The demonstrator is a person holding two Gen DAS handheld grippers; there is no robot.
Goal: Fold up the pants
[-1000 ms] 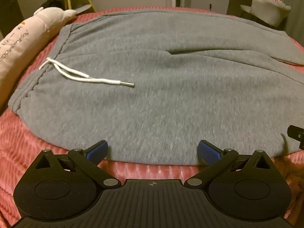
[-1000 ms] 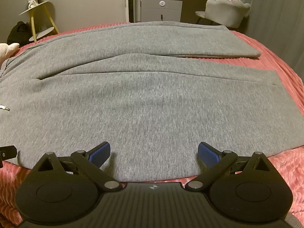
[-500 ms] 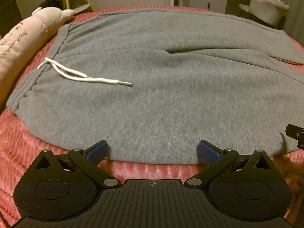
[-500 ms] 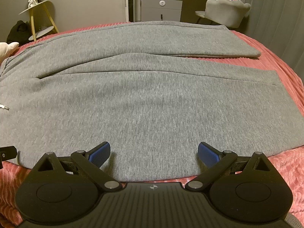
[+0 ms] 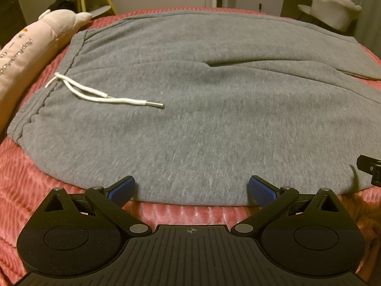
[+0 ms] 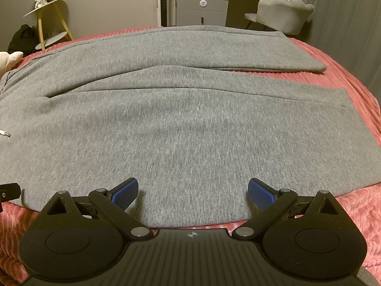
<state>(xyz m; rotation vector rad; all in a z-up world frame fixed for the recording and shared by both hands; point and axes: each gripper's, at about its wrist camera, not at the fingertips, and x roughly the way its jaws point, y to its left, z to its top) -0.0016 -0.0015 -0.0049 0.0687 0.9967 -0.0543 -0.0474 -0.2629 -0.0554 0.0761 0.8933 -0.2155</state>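
1. on the pink ribbed bedspread: grey pants spread flat, waistband to the left beside a long plush pillow, both legs running to the right, far leg and near leg lying side by side with a narrow gap near the hems.
2. white drawstring loose on top of the fabric near the waistband.
3. left gripper with jaws spread wide, holding nothing, blue pads right at the near edge of the pants, seemingly just over it.
4. right gripper also released and empty, pads over the near edge of the near leg, further toward the hems.
5. compared with one second ago: almost no change; only a small creep of the left view toward the cloth, drawstring slightly lower in the picture; right view the same.
6. meaning for the task, as a judgement: no fold made yet, both tools lined up on the same long edge, probably ready to pinch it and carry the near leg over the far leg.
7. possible risk: catching only the top layer, or the bedspread together with the cloth.
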